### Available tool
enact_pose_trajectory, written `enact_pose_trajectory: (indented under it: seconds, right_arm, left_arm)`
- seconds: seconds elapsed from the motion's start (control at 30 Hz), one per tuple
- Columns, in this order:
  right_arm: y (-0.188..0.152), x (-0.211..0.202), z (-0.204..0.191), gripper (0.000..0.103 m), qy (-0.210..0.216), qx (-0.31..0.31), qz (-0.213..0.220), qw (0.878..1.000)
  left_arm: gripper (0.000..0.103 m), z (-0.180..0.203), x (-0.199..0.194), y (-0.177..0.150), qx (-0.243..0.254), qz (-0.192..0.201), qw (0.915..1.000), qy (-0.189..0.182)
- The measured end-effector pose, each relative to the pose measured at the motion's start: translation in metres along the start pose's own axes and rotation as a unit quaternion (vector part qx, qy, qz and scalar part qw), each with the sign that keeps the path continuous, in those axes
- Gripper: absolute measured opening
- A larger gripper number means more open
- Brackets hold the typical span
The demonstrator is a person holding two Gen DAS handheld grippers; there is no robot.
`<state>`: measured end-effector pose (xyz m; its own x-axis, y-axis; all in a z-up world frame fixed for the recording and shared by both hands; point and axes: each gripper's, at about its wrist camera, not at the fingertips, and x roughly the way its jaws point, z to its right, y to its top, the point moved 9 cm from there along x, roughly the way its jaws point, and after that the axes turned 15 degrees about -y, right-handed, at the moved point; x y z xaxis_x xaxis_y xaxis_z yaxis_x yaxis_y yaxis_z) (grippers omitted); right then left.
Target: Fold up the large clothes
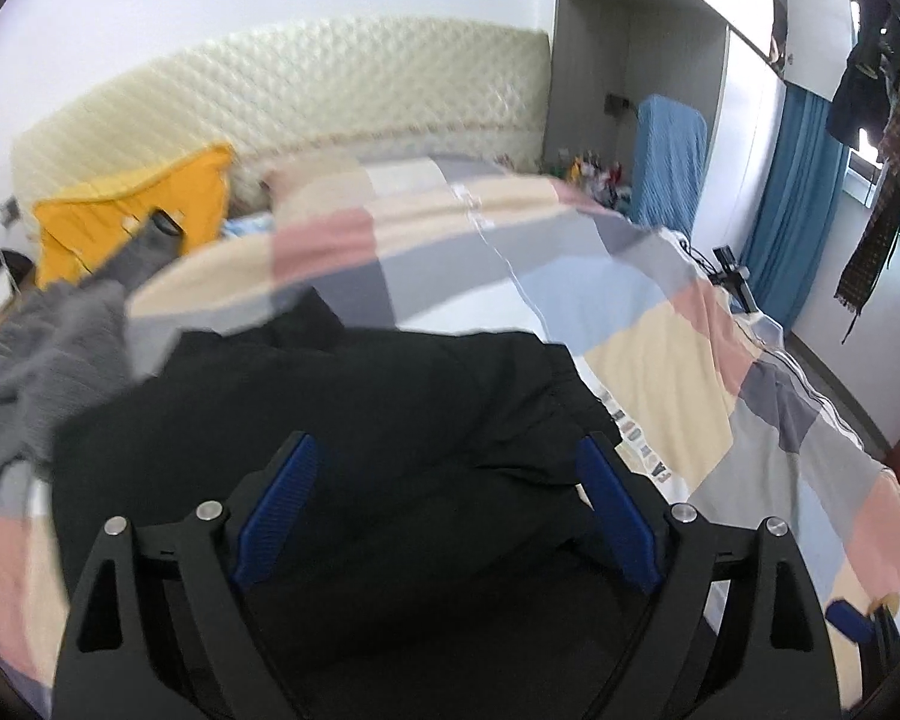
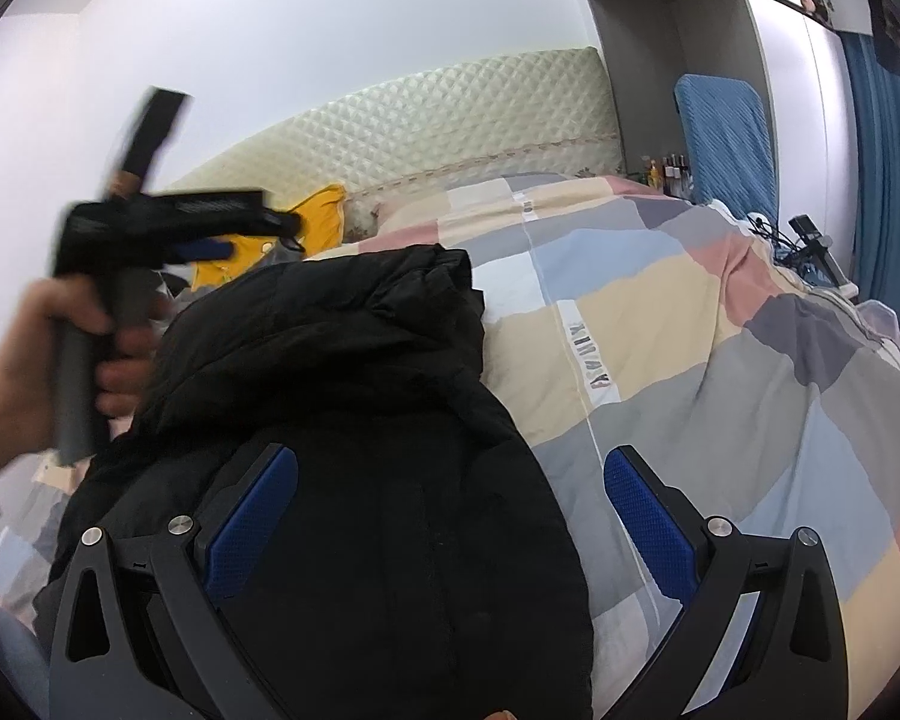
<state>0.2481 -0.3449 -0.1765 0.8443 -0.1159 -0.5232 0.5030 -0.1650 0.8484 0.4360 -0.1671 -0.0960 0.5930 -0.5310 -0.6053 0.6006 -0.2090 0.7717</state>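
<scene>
A black padded jacket lies in a heap on the bed with the checked quilt; it also shows in the left wrist view. My right gripper is open and empty, its blue pads spread above the jacket's near part. My left gripper is open and empty over the jacket. In the right wrist view the left gripper is held in a hand, blurred, above the jacket's far left side.
A grey sweater and a yellow garment lie at the left by the quilted headboard. A blue covered chair and blue curtain stand at the right. Hanging clothes are by the window.
</scene>
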Motion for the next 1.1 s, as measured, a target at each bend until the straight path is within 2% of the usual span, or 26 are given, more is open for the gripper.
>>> enact_pose_trajectory:
  seconds: [0.2,0.33,0.53,0.6,0.67,0.83,0.93,1.1]
  right_arm:
    - [0.001,-0.006,-0.014,0.103,0.000,-0.022,0.013,1.000]
    - [0.000,-0.013,-0.024,0.103,-0.003,-0.042,0.022,0.999]
    - [0.001,-0.021,-0.035,0.103,-0.004,-0.056,0.029,0.998]
    - [0.004,-0.023,-0.039,0.103,-0.002,-0.057,0.032,0.998]
    - [0.006,-0.022,-0.042,0.103,0.003,-0.054,0.029,0.998]
    - [0.018,-0.002,-0.049,0.103,0.033,-0.028,0.003,0.999]
    - [0.031,0.021,-0.052,0.103,0.042,-0.020,-0.011,0.999]
    - [0.057,0.071,-0.055,0.102,0.049,-0.016,-0.025,0.998]
  left_arm:
    - [0.089,-0.024,-0.073,-0.001,-0.013,0.028,0.9992,0.024]
    - [0.089,-0.047,-0.118,-0.017,-0.036,0.036,0.9977,0.045]
    - [0.089,-0.072,-0.162,-0.057,0.013,0.050,0.9914,0.120]
    - [0.089,-0.087,-0.167,-0.074,0.000,0.051,0.9911,0.123]
    - [0.089,-0.112,-0.168,-0.094,-0.036,0.050,0.9906,0.122]
    - [0.090,-0.174,-0.156,-0.143,-0.117,0.037,0.9829,0.137]
    - [0.089,-0.201,-0.141,-0.167,-0.149,0.007,0.9775,0.149]
    - [0.090,-0.231,-0.114,-0.187,-0.180,-0.029,0.9706,0.157]
